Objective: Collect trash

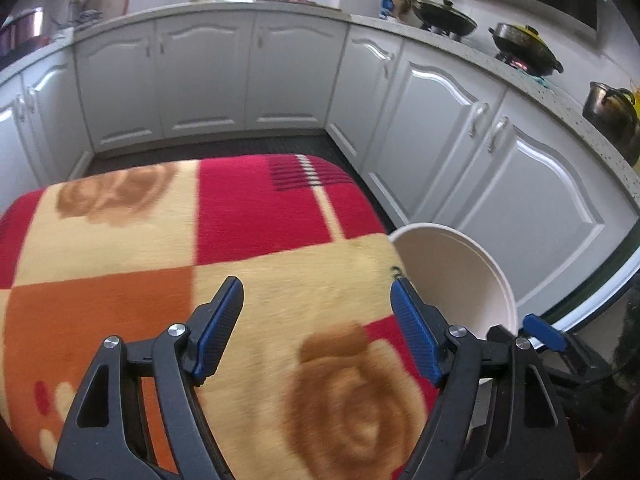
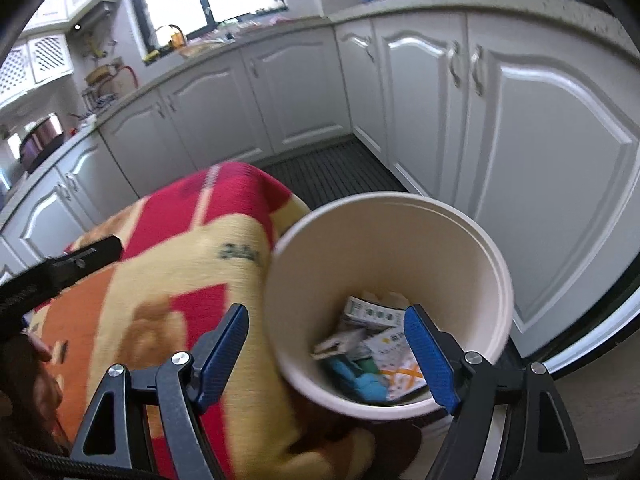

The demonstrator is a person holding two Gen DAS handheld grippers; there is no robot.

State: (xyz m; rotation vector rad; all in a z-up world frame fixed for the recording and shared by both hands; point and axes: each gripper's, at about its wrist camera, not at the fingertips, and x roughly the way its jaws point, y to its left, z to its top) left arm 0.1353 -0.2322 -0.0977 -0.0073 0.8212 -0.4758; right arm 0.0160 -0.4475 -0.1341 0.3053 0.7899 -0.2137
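Both the left tongs (image 1: pixel 316 330) and the right tongs (image 2: pixel 326 354) are spread wide and grasp nothing, and the trash (image 2: pixel 370 354) lies inside the cream bucket (image 2: pixel 384 216) at lower right, beside the blanket (image 1: pixel 160 240).

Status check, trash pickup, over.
Left claw open, empty. Right claw open, empty, over white bin. Trash inside bin. Blanket clear.

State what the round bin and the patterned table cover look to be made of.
Bin: likely plastic, cream, smooth with a slight sheen, thin rolled rim. Table cover: looks like plush fleece blanket, matte and fuzzy, with soft-edged red, orange and tan patches.
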